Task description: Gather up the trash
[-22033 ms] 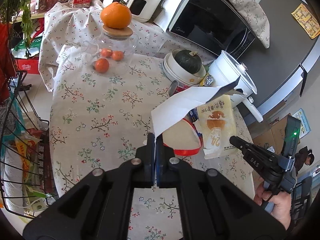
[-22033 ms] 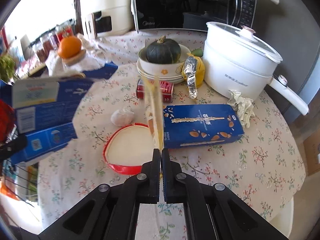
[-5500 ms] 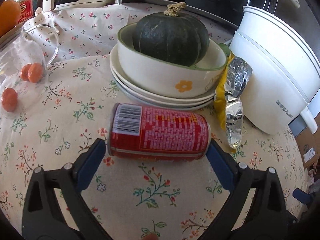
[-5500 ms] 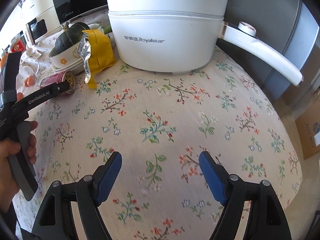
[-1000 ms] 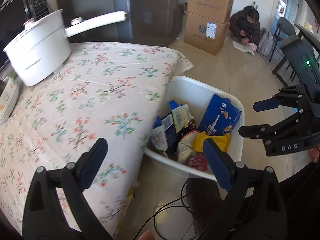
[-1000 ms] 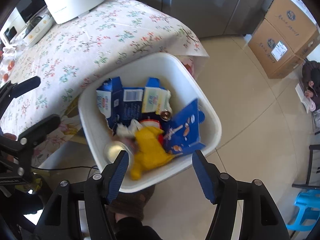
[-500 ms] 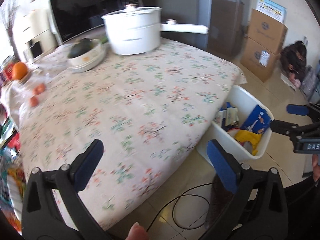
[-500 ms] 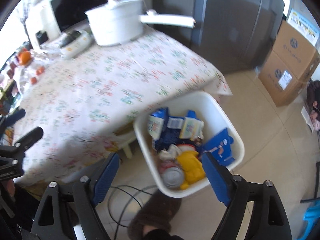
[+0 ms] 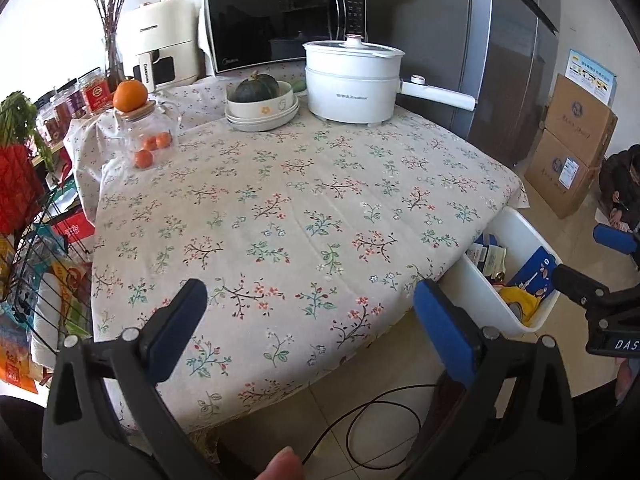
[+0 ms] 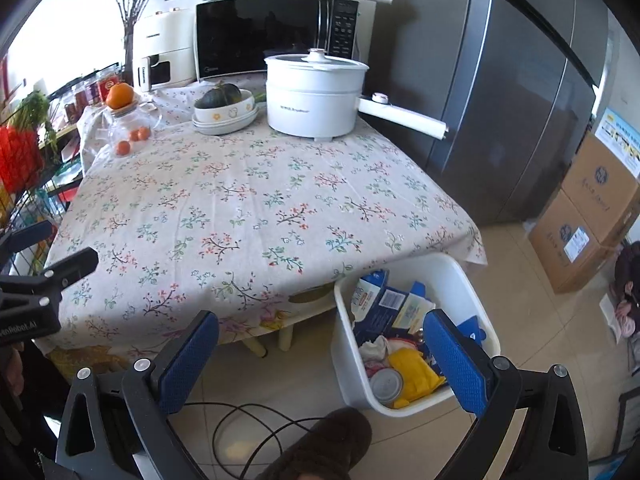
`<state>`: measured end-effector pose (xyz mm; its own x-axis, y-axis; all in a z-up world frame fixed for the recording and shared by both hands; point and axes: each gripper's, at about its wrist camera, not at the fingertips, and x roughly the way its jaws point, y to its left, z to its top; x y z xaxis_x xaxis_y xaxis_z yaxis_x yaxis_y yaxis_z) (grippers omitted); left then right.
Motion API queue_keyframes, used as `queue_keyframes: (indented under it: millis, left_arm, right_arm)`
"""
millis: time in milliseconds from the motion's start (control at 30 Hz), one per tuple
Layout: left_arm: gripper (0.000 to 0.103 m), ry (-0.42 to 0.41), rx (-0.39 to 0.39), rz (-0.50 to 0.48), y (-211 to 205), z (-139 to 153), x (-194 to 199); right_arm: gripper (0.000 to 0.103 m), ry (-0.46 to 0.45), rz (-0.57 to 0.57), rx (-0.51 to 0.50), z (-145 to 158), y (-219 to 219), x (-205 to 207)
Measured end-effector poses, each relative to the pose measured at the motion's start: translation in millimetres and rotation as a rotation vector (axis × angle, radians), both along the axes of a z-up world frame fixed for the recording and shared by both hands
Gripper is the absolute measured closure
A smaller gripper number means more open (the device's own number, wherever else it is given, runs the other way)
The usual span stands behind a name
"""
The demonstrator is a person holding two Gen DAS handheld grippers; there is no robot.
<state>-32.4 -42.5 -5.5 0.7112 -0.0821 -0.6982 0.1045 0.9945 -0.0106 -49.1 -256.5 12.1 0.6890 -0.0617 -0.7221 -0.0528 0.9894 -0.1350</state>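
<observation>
Trash bin (image 10: 476, 292), white, sits on the floor at lower right of your right wrist view, just beside the tabletop (image 10: 248, 200) edge; cartons, a yellow wrapper (image 10: 412, 372) and a can (image 10: 386, 384) lie inside. Your right tongs (image 10: 320, 360) are opening, nothing between them. Your left tongs (image 9: 312, 328) stand wide and empty over the floral tabletop's near edge.

"DAS" is showing on the right gripper (image 9: 612, 276). "Midea" is appearing on the microwave (image 9: 280, 24), "Changhong" on the air fryer (image 9: 160, 48).
</observation>
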Motion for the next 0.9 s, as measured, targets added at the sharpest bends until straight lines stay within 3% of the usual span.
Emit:
queue_keyframes:
  millis: [333, 900]
  left_arm:
    - [0.0, 0.016, -0.015, 0.075, 19.1, -11.0, -8.0]
    - [0.0, 0.024, -0.018, 0.083, 22.1, -12.2, -9.9]
  right_arm:
    - [0.0, -0.021, 0.023, 0.03, 2.8, 5.3, 1.1]
    - [0.0, -0.028, 0.033, 0.026, 2.7, 10.3, 2.2]
